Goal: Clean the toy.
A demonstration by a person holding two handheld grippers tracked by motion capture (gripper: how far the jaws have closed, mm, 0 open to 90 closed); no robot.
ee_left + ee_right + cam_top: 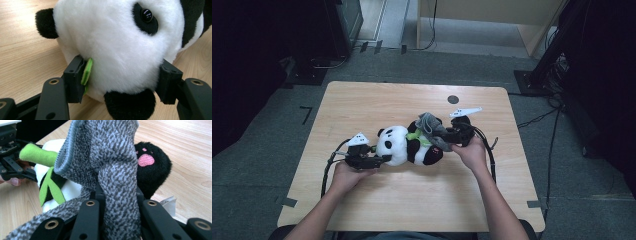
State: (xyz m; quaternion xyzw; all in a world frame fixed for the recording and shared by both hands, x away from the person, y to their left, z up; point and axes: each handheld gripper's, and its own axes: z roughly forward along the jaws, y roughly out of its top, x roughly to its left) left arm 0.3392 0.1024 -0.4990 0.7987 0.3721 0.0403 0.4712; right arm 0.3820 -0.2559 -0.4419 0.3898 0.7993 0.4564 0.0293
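The left gripper (371, 160) is matte black, built of flat linkage bars pinned with brass-ringed rivets, and its blocky black fingers (73, 78) carry a thin green pad on one inner face. A white three-cornered plate sits on its top, and a black cable loops from its rear toward the worktop's near left corner. The right gripper (457, 131) is the same black make, with brass-ringed rivets, a pale three-cornered plate and a looping black cable. Both forearms are bare, with no sleeves.

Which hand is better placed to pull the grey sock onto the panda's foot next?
Right: its tool is shut on the grey sock beside the black foot; the left tool grips the panda's head.
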